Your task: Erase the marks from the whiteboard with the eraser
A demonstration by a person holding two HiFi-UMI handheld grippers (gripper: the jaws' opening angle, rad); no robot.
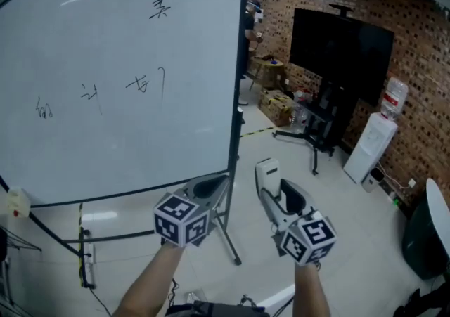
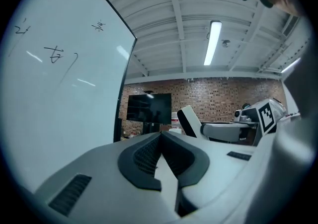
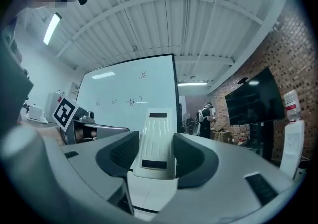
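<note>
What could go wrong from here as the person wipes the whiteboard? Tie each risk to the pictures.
The right gripper grips the eraser by one end; pressing on the whiteboard might lever it loose.
The top mark sits high above the other marks and may get missed.
The board rests on thin stand legs, and the shut left gripper isn't steadying it; it might shift.
</note>
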